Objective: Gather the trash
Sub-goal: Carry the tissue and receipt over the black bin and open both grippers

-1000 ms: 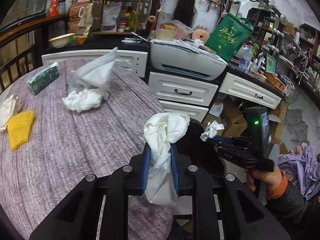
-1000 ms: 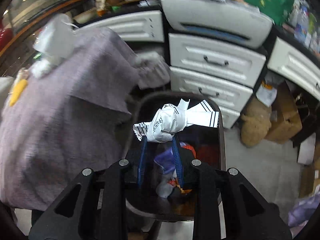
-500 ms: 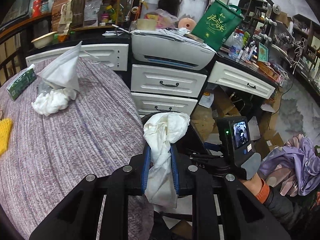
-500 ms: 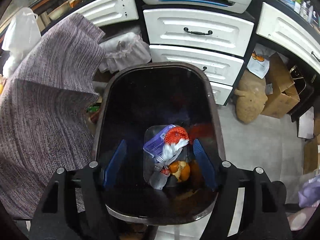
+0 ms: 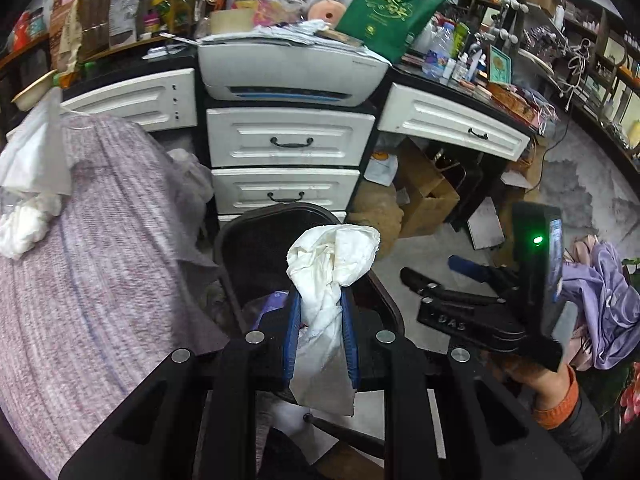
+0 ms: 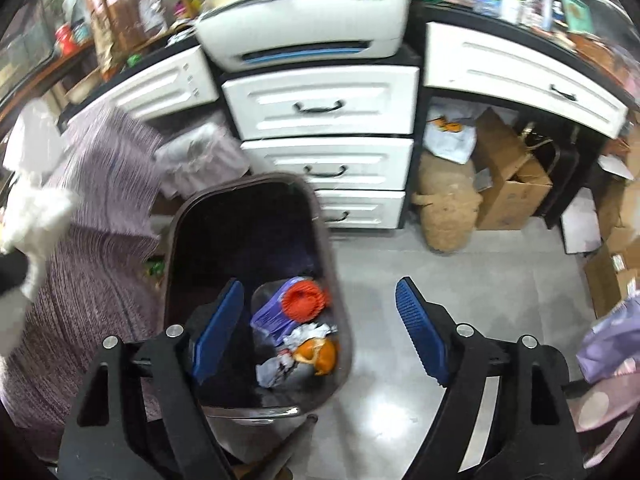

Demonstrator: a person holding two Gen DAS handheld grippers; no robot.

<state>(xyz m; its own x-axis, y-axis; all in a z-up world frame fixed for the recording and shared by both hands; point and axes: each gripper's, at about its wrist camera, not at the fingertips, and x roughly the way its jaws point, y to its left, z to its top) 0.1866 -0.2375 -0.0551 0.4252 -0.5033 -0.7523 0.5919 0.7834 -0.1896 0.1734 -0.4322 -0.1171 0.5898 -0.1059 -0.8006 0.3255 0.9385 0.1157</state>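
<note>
My left gripper (image 5: pixel 320 304) is shut on a crumpled white tissue (image 5: pixel 332 256), which it holds over the near edge of the dark trash bin (image 5: pixel 256 220) beside the table. In the right wrist view, my right gripper (image 6: pixel 320 284) hangs over the bin's right rim (image 6: pixel 334 272). Its jaws are opening and nothing is between them. Inside the bin lie a red lid (image 6: pixel 302 300), a crumpled wrapper (image 6: pixel 306 332) and orange peel (image 6: pixel 320 354). The left wrist view also shows the right gripper (image 5: pixel 440 274), held in a person's hand at the right.
A table with a purple cloth (image 5: pixel 100 280) stands left of the bin and carries a white plastic bag (image 5: pixel 36 152) and wadded tissue (image 5: pixel 24 232). White drawers (image 6: pixel 324 108), a printer (image 5: pixel 288 72), cardboard boxes (image 6: pixel 508 184) and a sack (image 6: pixel 448 208) stand behind. Grey floor (image 6: pixel 480 280) lies to the right.
The right gripper let go of a crumpled white wrapper over the bin, opened wide and shifted right. The left gripper carried its tissue from above the table to the bin.
</note>
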